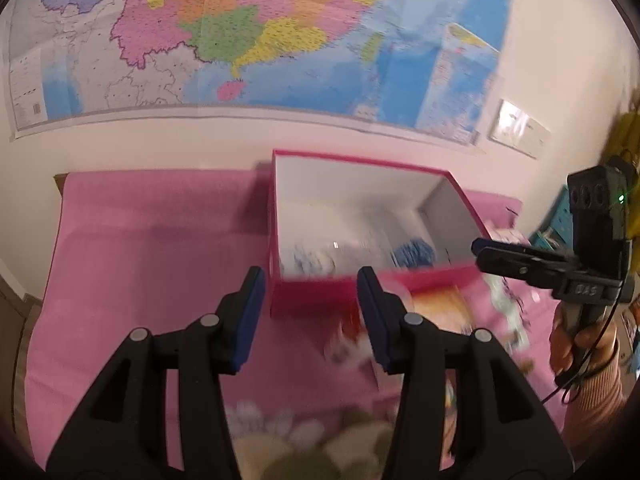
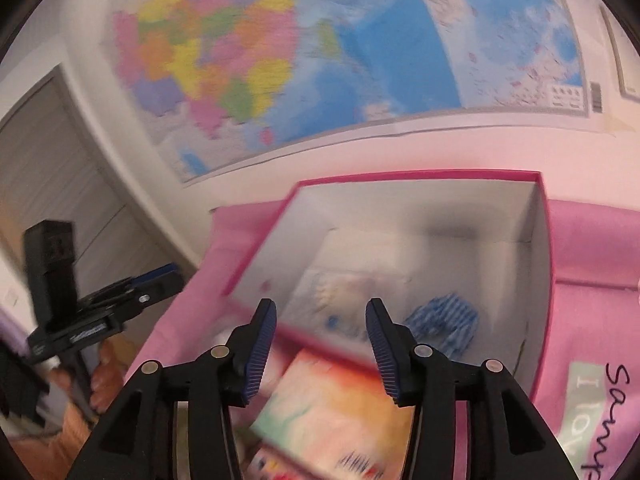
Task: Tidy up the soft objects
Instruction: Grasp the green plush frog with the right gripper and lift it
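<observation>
Room: pink cloth (image 1: 160, 240) under a big wall map (image 1: 240, 40).
Soft pack: orange pack (image 2: 340, 408) lies just before the pink box (image 2: 540, 240); squashy, light, maybe slippery. Pinch its near edge.
Left gripper (image 1: 310, 320): spread, empty.
Right gripper (image 2: 320, 344): spread above the pack, not pinching.

Ahead of my left gripper (image 1: 311, 316) sits an open box (image 1: 456, 212) on a cloth-covered table (image 1: 160, 248), w/ a map (image 1: 240, 32) on the wall behind. Folded cloths (image 2: 444, 320) lie inside; a packet (image 2: 340, 404) lies just before its near wall, under my right gripper (image 2: 322, 348).
</observation>
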`<state>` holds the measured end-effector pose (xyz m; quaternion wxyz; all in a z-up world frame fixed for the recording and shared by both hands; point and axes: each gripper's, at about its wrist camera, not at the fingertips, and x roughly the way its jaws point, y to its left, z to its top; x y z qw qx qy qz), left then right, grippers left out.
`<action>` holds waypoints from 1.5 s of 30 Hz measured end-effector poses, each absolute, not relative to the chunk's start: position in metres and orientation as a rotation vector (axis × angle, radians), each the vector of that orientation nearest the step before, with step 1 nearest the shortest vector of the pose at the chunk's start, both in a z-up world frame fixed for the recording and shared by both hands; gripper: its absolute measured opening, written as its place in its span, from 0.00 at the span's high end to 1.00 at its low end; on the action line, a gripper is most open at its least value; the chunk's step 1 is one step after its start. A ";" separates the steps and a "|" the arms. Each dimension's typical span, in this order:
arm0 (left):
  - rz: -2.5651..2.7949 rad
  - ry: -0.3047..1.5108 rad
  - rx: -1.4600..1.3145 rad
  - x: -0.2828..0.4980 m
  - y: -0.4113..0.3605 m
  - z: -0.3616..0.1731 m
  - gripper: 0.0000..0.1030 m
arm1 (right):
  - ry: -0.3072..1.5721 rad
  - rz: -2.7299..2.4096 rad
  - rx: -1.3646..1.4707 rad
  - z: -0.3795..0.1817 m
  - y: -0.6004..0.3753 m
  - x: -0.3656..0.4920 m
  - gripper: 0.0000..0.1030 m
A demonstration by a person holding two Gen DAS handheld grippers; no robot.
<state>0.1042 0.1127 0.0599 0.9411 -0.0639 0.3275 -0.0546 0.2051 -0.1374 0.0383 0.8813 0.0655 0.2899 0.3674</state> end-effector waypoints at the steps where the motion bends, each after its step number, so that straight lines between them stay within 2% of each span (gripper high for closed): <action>1: -0.124 0.673 -0.130 0.098 0.113 0.058 0.49 | 0.596 0.789 0.122 0.039 -0.137 0.194 0.51; 3: -0.143 0.688 -0.129 0.080 0.113 0.050 0.46 | 0.580 0.839 0.087 0.039 -0.134 0.170 0.49; 11: -0.137 0.766 -0.107 0.037 0.114 0.013 0.46 | 0.610 0.971 -0.037 0.012 -0.101 0.106 0.44; 15: -0.141 0.787 -0.153 0.020 0.124 0.001 0.45 | 0.660 1.001 -0.071 -0.011 -0.078 0.098 0.44; 18: -0.146 0.795 -0.196 0.011 0.132 -0.006 0.39 | 0.696 1.003 -0.076 -0.025 -0.063 0.099 0.44; 26: -0.193 0.866 -0.225 0.003 0.132 -0.029 0.39 | 0.707 0.979 -0.093 -0.041 -0.036 0.105 0.45; 28: -0.192 0.882 -0.221 0.004 0.131 -0.034 0.38 | 0.699 0.963 -0.095 -0.042 -0.032 0.108 0.49; 29: -0.200 0.894 -0.229 0.006 0.131 -0.037 0.38 | 0.699 0.956 -0.098 -0.043 -0.030 0.109 0.57; 31: -0.211 0.907 -0.240 0.008 0.131 -0.042 0.38 | 0.698 0.959 -0.089 -0.044 -0.030 0.109 0.60; 33: -0.228 0.919 -0.245 0.011 0.128 -0.046 0.38 | 0.679 0.950 -0.099 -0.044 -0.030 0.108 0.70; 34: -0.234 0.921 -0.247 0.012 0.128 -0.046 0.38 | 0.670 0.948 -0.101 -0.043 -0.031 0.107 0.72; 38: -0.226 0.912 -0.255 0.016 0.125 -0.046 0.38 | 0.669 0.958 -0.091 -0.041 -0.030 0.107 0.76; 45: -0.222 0.837 -0.245 0.007 0.123 -0.022 0.38 | 0.637 0.980 -0.066 -0.031 -0.037 0.099 0.77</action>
